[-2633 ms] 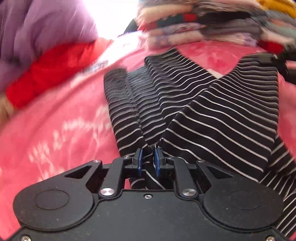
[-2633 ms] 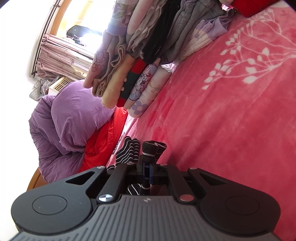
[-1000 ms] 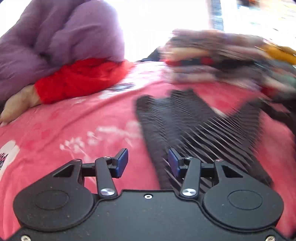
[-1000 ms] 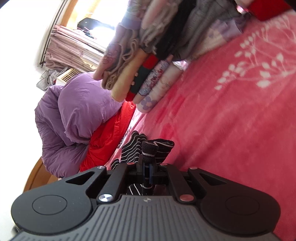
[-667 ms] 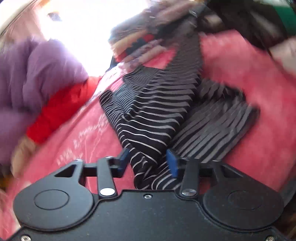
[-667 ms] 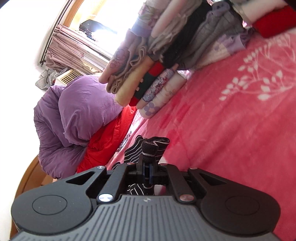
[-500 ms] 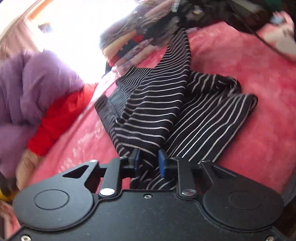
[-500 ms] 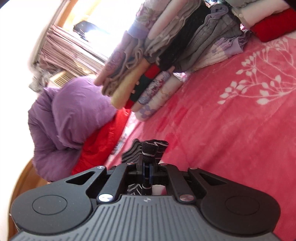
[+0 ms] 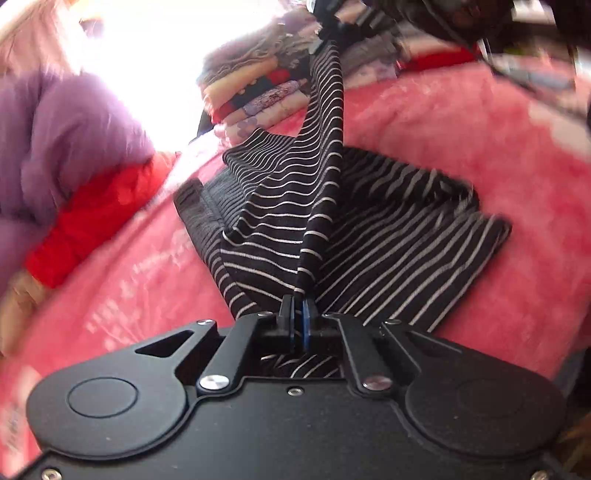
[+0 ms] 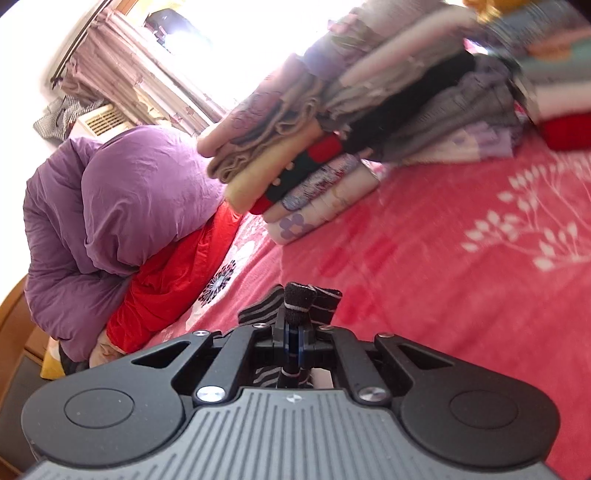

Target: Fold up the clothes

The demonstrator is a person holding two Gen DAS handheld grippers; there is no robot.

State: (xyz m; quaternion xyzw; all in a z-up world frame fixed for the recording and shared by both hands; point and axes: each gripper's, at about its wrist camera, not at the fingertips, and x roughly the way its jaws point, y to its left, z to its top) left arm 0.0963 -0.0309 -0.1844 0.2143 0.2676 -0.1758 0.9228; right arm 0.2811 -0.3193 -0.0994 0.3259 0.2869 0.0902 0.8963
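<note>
Nearest the lens in the left wrist view, the left gripper (image 9: 298, 314) is clenched on the near edge of a black knit garment with thin white stripes (image 9: 388, 251), its jaws pressed together with cloth pinched between them and more stripes showing underneath. From that pinch a taut ridge of the same fabric climbs straight away and upward to the top of the frame, where the right gripper (image 9: 325, 22) holds the far end, blurred and only partly in view. So the garment's long axis runs directly forward from the left tool to the right one, with the left end low and near and the right end high and far. The rest of the garment lies spread on the pink fleece bedspread with a white branch print (image 9: 461, 122), mostly to the right of the ridge. In the right wrist view, the right gripper (image 10: 294, 334) is likewise shut tight on a bunched fold of striped cloth. Any fold, I judge, turns on this stretched line between the two tools. Beyond lie a stack of folded clothes in mixed colours (image 10: 332, 155) and a purple padded quilt over red fabric (image 10: 122, 206).
</note>
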